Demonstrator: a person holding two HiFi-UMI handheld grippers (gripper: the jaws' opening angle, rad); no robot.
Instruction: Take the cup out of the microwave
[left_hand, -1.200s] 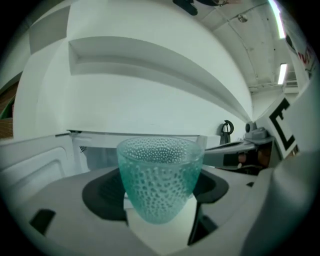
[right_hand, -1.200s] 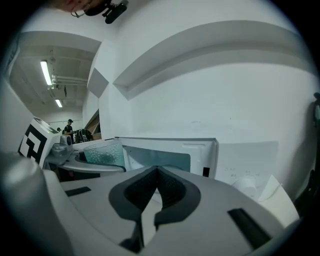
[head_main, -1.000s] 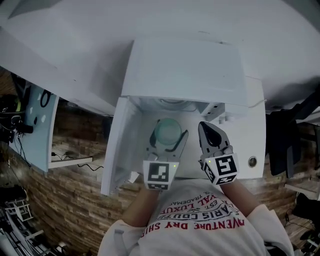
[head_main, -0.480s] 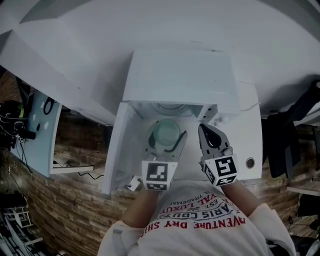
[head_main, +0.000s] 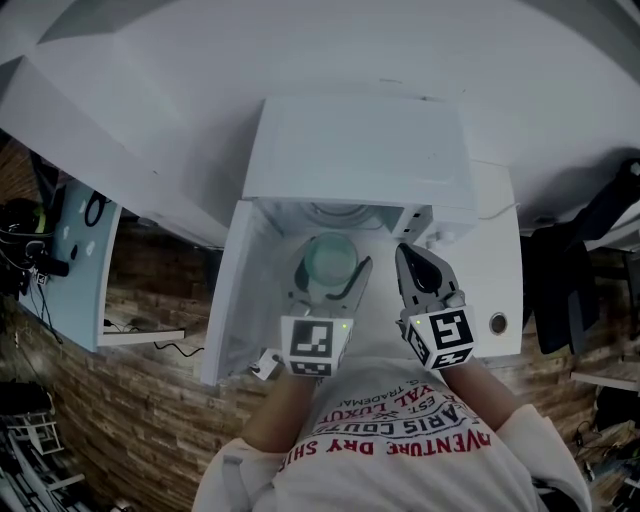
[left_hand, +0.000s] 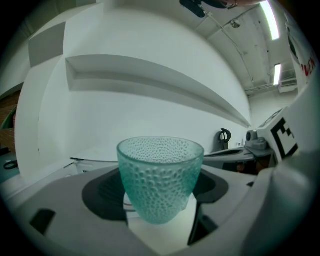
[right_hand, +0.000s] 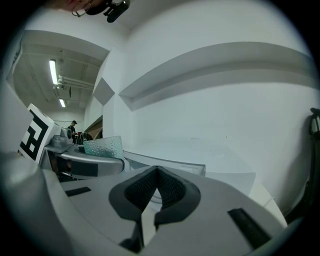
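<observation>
A teal dimpled glass cup (head_main: 329, 256) sits upright between the jaws of my left gripper (head_main: 332, 268), which is shut on it. The cup (left_hand: 160, 175) fills the middle of the left gripper view, held low on its sides by the left gripper (left_hand: 160, 195). It is in front of the open white microwave (head_main: 360, 150), outside the cavity. My right gripper (head_main: 406, 252) hovers just right of the cup, shut and empty, with its pads (right_hand: 156, 175) meeting. From the right gripper view the cup (right_hand: 102, 146) shows at the left.
The microwave door (head_main: 232, 290) hangs open to the left. The microwave stands on a white unit with a round knob (head_main: 498, 323) at its right. White walls with a ledge (left_hand: 150, 80) lie behind. Brick flooring (head_main: 120, 400) lies lower left.
The head view has shifted slightly. The left gripper still holds the cup in front of the opening, and the right gripper stays beside it; little else has moved.
</observation>
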